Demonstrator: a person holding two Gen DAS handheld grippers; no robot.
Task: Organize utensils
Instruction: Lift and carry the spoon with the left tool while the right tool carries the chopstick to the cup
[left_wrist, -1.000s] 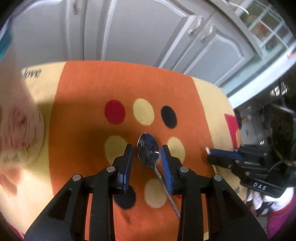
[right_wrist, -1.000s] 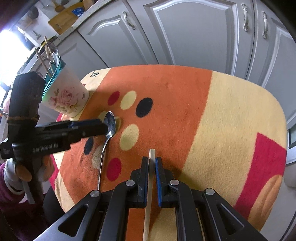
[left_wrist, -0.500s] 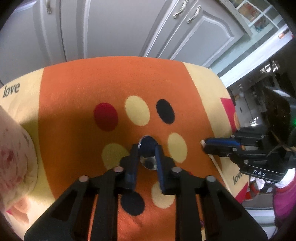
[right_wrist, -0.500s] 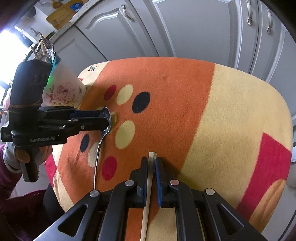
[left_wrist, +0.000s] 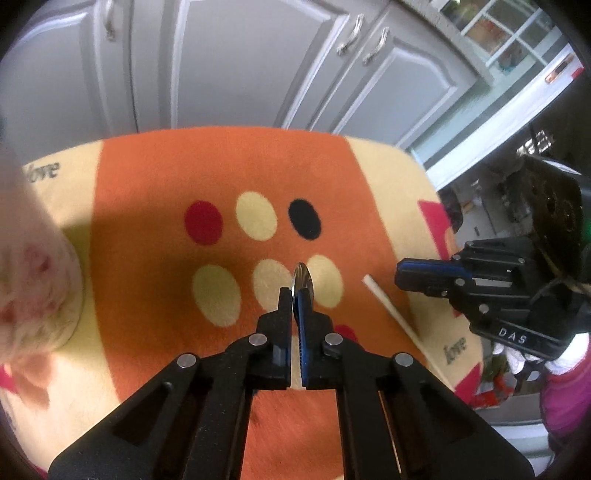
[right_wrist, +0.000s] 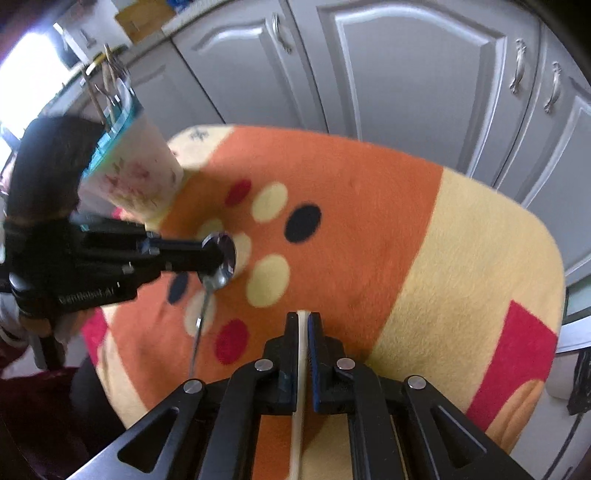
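Floral cup (right_wrist: 133, 173) is seen at the far-left of the worktop (right_wrist: 480, 266), utensils standing in it; in the left wrist view it shows only as a blurred mass (left_wrist: 33, 280) at the left edge. Grey cabinet doors (right_wrist: 406, 74) are seen behind the far edge.

Spoon (right_wrist: 221, 260) is clamped by its bowl in the left gripper (left_wrist: 296, 301), jaws nearly closed; bowl is metal and shiny, handle hangs down toward the cloth (left_wrist: 147, 206). Pale chopstick (right_wrist: 300, 354) is pinched between the narrow jaws of the right gripper (right_wrist: 303, 321); its far tip (left_wrist: 369, 282) lies over the cloth.

Right half of the cloth is seen bare, up to its rounded edge.
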